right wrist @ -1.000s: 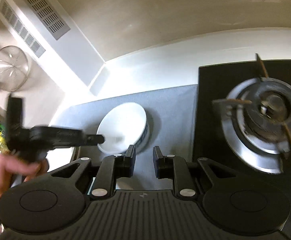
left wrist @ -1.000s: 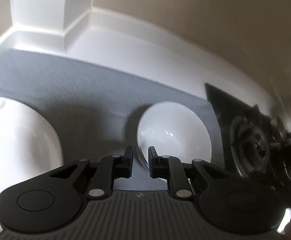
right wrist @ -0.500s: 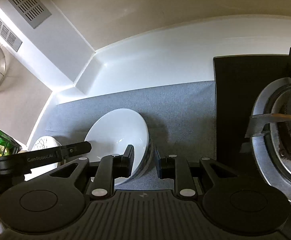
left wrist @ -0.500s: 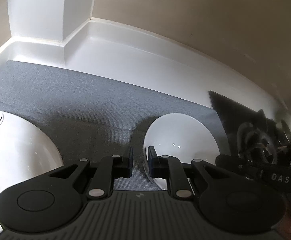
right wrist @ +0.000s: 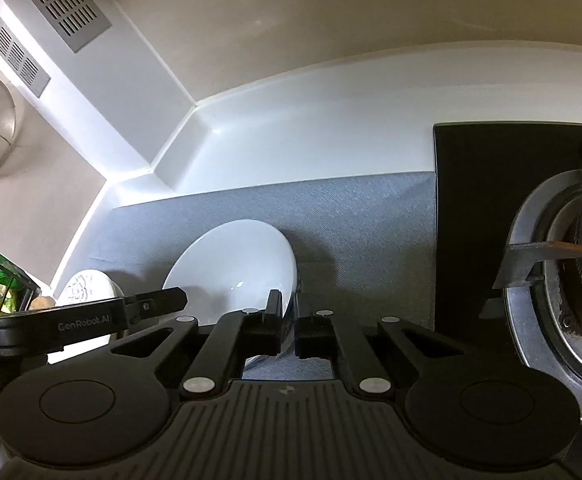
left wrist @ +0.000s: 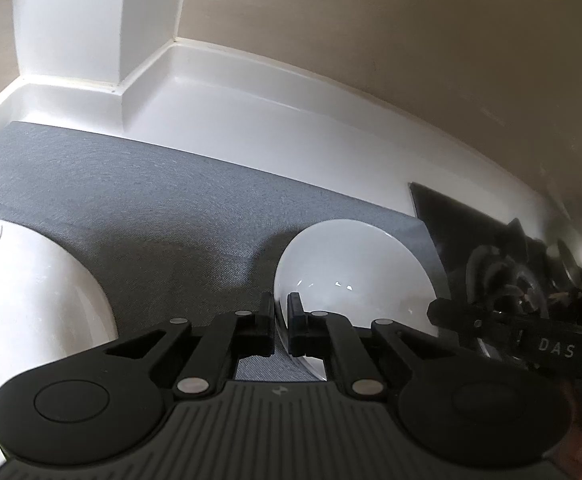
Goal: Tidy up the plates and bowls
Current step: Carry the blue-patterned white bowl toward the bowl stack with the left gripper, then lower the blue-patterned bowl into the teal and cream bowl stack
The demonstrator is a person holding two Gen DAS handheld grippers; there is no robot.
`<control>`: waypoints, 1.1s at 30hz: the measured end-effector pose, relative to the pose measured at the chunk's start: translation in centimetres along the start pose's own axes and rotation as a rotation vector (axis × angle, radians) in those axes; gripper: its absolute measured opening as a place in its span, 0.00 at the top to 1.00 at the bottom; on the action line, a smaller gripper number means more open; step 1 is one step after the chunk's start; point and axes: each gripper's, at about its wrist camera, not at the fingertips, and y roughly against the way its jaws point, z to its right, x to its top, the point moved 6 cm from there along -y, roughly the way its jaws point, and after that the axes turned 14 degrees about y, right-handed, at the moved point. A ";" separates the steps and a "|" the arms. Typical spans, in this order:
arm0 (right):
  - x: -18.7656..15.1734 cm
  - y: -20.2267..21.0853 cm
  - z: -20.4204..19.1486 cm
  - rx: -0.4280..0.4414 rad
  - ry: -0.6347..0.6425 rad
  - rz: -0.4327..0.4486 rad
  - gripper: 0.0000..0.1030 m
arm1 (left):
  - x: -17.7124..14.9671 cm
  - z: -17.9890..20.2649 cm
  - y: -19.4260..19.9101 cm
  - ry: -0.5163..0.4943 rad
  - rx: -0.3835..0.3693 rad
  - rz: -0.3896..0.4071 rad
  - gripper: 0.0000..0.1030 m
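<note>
Grey matting covers the desk where the white bowl sits between plate and stove. Both grippers pinch its rim: left gripper nearside, right gripper opposite. Lift evenly and level so neither grip slips.

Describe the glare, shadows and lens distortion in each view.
Left wrist view: small glare specks inside the plain white ceramic bowl, its shadow falling left onto the grey fabric mat, wall edges bowed by fisheye. Right wrist view: the same bowl shades the mat to its right; the white countertop edge curves.
</note>
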 end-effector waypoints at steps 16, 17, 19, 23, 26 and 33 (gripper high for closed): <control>1.1 8.5 -3.9 0.035 0.030 0.061 0.94 | -1.9 2.5 10.3 0.026 0.000 0.038 0.95; 0.9 9.1 -4.1 0.036 0.031 0.059 0.94 | -2.3 2.6 10.7 0.027 0.003 0.035 0.95; 0.4 10.1 -4.5 0.039 0.025 0.056 0.94 | -3.2 2.8 11.4 0.029 0.010 0.031 0.95; -1.0 11.6 -4.9 0.030 0.022 0.051 0.94 | -5.2 3.2 12.9 0.016 0.026 0.034 0.94; -2.4 12.2 -5.1 0.027 0.014 0.033 0.94 | -6.8 2.8 13.5 0.020 0.041 0.019 0.94; -4.9 12.2 -6.2 0.028 0.042 -0.005 0.94 | -9.5 1.1 13.1 0.044 0.079 -0.020 0.94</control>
